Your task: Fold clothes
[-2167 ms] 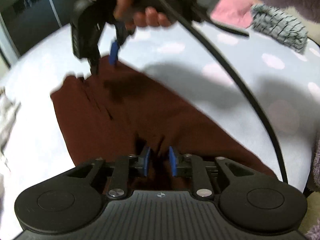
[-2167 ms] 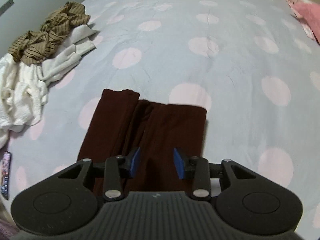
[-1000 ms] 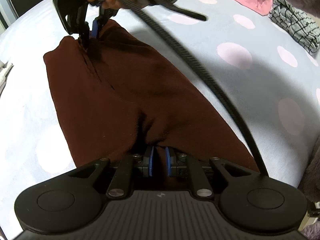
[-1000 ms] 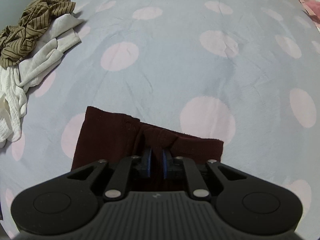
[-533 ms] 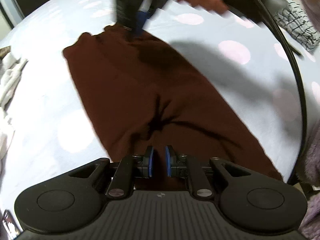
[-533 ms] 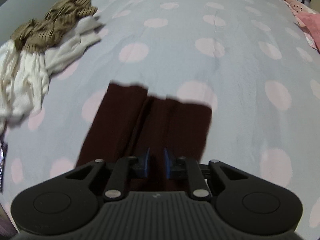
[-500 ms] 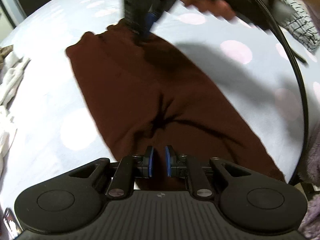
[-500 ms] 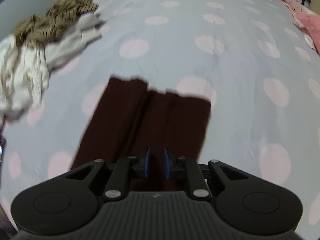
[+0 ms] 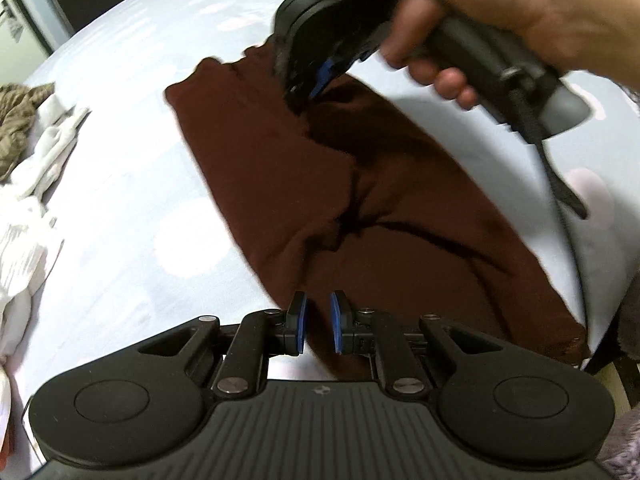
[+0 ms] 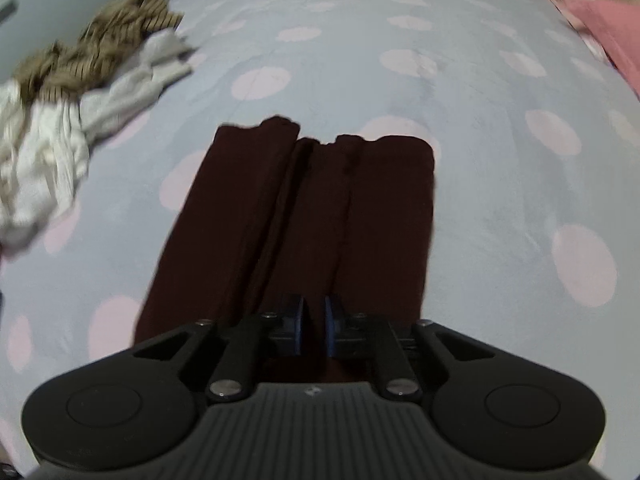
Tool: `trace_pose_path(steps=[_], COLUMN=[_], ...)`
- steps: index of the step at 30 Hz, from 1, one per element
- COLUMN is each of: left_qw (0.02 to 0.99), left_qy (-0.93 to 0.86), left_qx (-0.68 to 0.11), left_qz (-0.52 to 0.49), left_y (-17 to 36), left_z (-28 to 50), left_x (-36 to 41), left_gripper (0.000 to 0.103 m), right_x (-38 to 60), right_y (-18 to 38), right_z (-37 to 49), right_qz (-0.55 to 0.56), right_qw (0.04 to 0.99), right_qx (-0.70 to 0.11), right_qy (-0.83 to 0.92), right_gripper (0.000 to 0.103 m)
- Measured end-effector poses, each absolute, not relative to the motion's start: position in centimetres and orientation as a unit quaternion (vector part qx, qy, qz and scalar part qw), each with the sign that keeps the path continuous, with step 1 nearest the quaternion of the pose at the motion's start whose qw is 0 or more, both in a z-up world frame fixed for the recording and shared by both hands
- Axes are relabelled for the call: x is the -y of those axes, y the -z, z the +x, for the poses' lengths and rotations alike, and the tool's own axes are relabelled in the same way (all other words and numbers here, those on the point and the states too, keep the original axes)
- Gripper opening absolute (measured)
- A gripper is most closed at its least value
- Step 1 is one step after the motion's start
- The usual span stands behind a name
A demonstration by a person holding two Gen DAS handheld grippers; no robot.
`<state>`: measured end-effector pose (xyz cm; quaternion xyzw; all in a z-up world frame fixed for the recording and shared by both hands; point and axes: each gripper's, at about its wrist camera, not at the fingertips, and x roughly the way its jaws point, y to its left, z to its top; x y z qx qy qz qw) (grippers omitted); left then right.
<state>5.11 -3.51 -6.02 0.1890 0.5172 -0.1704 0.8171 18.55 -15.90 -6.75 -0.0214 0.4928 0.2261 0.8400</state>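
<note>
I had one dark red garment stretched across the polka-dot bed, my left gripper pinching its near edge, my right gripper closing on the far end. One heap of crumpled clothes lay well aside.

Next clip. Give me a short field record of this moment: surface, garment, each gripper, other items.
surface: polka-dot bedsheet
garment: dark maroon garment, lying stretched along the sheet
left gripper: fingers pinched on the garment's near edge
right gripper: closing, maroon fabric between its fingers; also seen in the left view at the garment's far end
other items: white clothes, brown striped garment, pink cloth
</note>
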Motion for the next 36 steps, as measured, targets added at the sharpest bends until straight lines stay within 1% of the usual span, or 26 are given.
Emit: trace_pose_path(steps=[4,5,9,11,12,14,15,16,17,22,26,31,33,35,36], left_qw=[0.818,0.818,0.823,0.825,0.826,0.828,0.83,0.831,0.833,0.843,0.865,0.88,0.881,0.878,0.875], left_qy=[0.158,0.158,0.165,0.167,0.167,0.167,0.166,0.166,0.166,0.157,0.153,0.165,0.158,0.151,0.147], left_qx=[-0.516,-0.516,-0.516,-0.519,-0.52,-0.519,-0.518,-0.515,-0.514,-0.51,-0.478,-0.442,-0.442,-0.449,-0.456], left_qz=[0.197,0.198,0.169,0.149,0.139,0.128,0.126,0.126,0.121,0.064,0.024,0.05,0.058,0.061,0.063], left_y=[6.2,6.2,6.3,6.2,6.1,5.9,5.7,5.5,5.3,4.5,3.6,3.7,4.5,5.3,5.7], left_z=[5.2,5.1,4.9,4.6,4.5,4.0,3.7,3.2,2.8,0.6,-1.4,-3.6,-3.8,-4.2,-4.7], left_x=[2.7,2.4,0.9,0.2,-0.1,-0.6,-0.8,-0.9,-1.1,-2.2,-2.0,1.2,2.0,2.7,2.9], left_gripper=[0.011,0.011,0.012,0.013,0.015,0.029,0.032,0.038,0.04,0.04,0.041,0.043,0.043,0.043,0.043], right_x=[15.6,15.2,15.0,15.4,15.8,16.7,17.1,17.7,18.3,20.9,22.9,23.9,23.9,23.7,23.8], right_y=[6.5,6.9,7.4,6.5,6.0,5.1,4.6,4.1,3.7,1.9,1.2,2.2,2.8,3.6,4.0], right_z=[18.2,18.2,18.0,17.5,17.1,16.2,15.5,14.7,13.8,8.7,3.6,-2.6,-4.4,-5.8,-6.4], right_qz=[-0.01,-0.017,-0.024,-0.019,-0.014,-0.011,-0.011,-0.009,-0.007,-0.004,-0.008,-0.008,-0.016,-0.037,-0.043], right_qw=[0.841,0.84,0.84,0.841,0.842,0.845,0.848,0.85,0.85,0.856,0.866,0.87,0.871,0.873,0.873], right_qx=[-0.486,-0.488,-0.49,-0.487,-0.485,-0.481,-0.477,-0.474,-0.475,-0.472,-0.459,-0.446,-0.441,-0.437,-0.436], right_qy=[-0.236,-0.237,-0.229,-0.232,-0.234,-0.233,-0.232,-0.23,-0.227,-0.21,-0.201,-0.211,-0.214,-0.214,-0.215], right_gripper=[0.012,0.017,0.019,0.036,0.037,0.037,0.037,0.037,0.037,0.037,0.037,0.037,0.04,0.047,0.049])
